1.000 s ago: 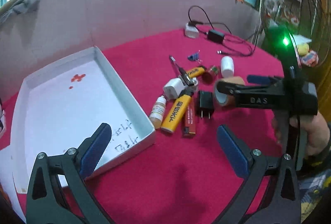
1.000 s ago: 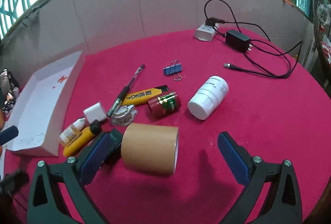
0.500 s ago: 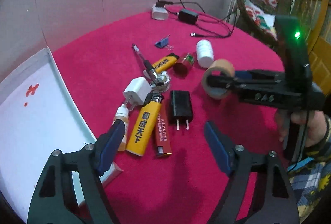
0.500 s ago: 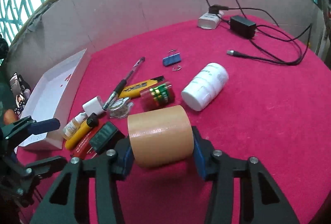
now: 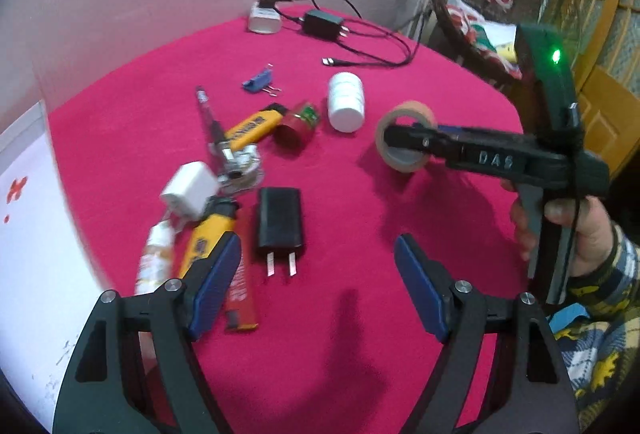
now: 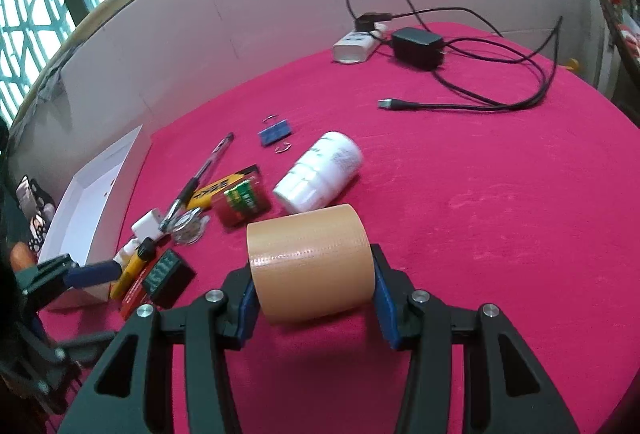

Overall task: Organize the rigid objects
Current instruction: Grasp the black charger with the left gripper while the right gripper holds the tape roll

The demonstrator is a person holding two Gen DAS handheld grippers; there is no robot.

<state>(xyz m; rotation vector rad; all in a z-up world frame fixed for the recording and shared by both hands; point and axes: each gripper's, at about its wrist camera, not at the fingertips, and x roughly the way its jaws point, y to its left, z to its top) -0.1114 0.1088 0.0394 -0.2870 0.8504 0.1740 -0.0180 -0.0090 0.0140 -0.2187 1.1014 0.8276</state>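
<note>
Bright window backlight, soft shadows, fisheye-bent edges, slight motion blur.

A red-covered tabletop (image 6: 500,213) carries scattered small items. A white bottle (image 6: 320,175), pen (image 6: 200,175), black charger (image 5: 279,220) and white box (image 6: 86,205) lie on it.

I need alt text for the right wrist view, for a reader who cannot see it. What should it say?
The right tool grips a roll of tan tape by its two flat ends above a red table. Behind it lie a white bottle on its side, a pen and small clutter; an open white box sits far left.
</note>
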